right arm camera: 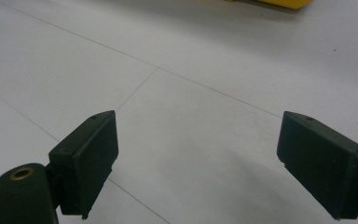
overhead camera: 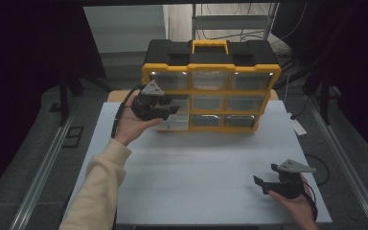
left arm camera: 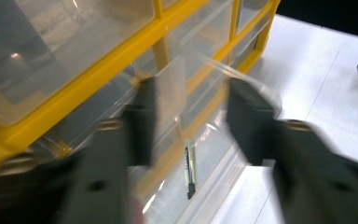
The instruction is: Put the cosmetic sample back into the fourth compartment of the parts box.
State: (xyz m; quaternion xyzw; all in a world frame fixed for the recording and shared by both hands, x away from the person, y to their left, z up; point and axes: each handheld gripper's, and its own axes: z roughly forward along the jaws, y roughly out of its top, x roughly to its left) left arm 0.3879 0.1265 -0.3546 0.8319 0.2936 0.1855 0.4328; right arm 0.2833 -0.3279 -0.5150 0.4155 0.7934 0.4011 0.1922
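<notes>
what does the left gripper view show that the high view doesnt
Left gripper view alone: a small slim dark-tipped object lying inside the pulled-out clear plastic drawer, and the drawer's clear front tab standing between the left gripper's parted black jaws, apparently unpressed.

High view alone: the whole yellow and black drawer organiser with its yellow carry handle, the cream-sleeved left forearm, and the right gripper held low over the white table.

Both: the organiser's yellow frame, its clear drawers, the left gripper at the left column, the white table.

Lab/test bay: white table (overhead camera: pixel 196 163) ringed by dark curtains (overhead camera: pixel 24 57), floor rails (overhead camera: pixel 43 167), loose cables (overhead camera: pixel 249 33), metal rack (overhead camera: pixel 235 19) at rear; yellow parts organizer (overhead camera: pixel 211 72) on top.
</notes>
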